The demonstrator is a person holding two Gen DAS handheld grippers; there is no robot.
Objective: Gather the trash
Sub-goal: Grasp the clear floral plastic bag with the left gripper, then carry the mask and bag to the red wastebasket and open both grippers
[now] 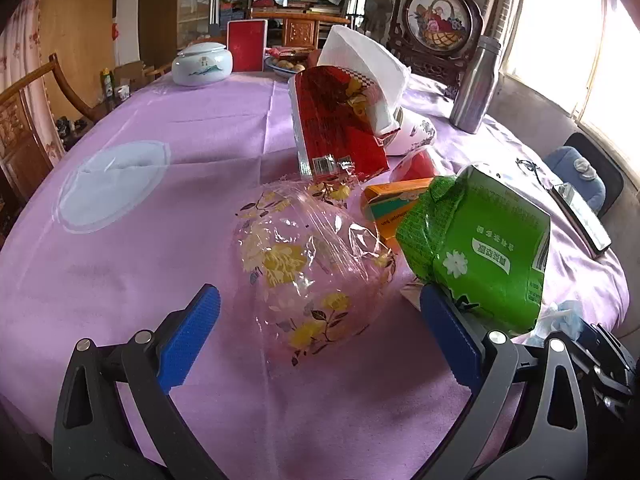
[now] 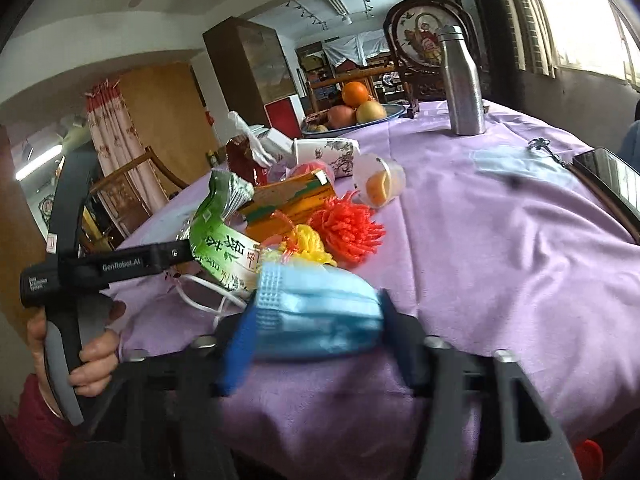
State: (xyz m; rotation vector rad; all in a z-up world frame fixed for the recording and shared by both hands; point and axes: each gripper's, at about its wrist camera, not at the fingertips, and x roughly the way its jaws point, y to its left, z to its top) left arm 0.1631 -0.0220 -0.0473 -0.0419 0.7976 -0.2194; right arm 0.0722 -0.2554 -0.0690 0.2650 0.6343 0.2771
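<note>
Right tongs around a blue mask, grip unclear; left tongs wide beside the green packet.

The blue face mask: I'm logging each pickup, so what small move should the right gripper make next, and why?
Probably close the right gripper on the blue face mask: the mask sits crumpled between its blue pads, whose grip looks loose.
</note>
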